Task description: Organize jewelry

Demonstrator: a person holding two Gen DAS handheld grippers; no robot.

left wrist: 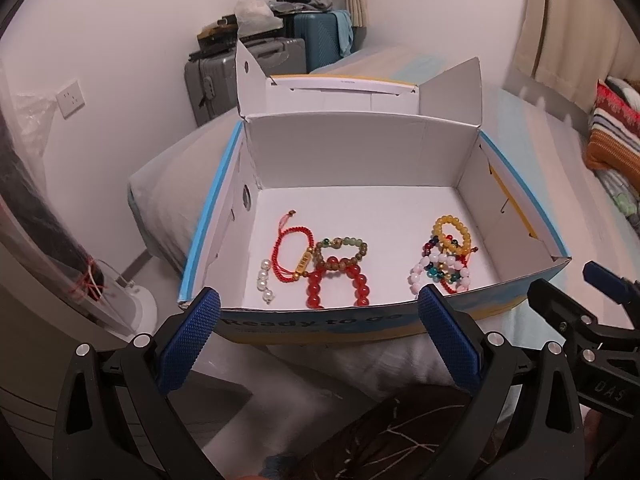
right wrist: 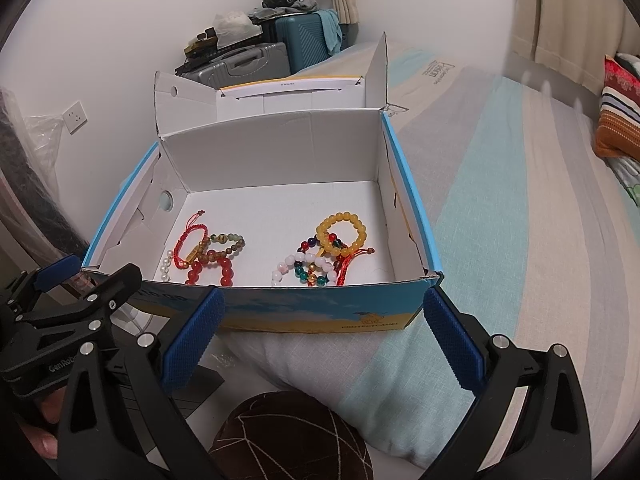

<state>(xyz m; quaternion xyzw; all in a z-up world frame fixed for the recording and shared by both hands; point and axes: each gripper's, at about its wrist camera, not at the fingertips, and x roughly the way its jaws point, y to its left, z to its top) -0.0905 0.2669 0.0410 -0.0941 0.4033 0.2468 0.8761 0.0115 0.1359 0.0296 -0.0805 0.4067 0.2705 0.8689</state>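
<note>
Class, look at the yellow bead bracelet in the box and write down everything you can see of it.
The yellow bead bracelet is a closed ring of round, glossy, translucent amber-yellow beads. It lies flat on the white floor of the open cardboard box, at the far end of the right-hand heap. Its near edge overlaps the multicoloured bead bracelet; whether a red cord beside it also touches it is unclear. Neither gripper touches it.

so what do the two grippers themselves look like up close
Both match: the left gripper and right gripper have matte black plastic frames with triangular cut-outs and silver round pivot bolts. Each finger ends in a flat rectangular blue pad with a fine knurled grid texture. White lettering is printed on the bodies, only partly readable. No cables or sleeves show.
</note>
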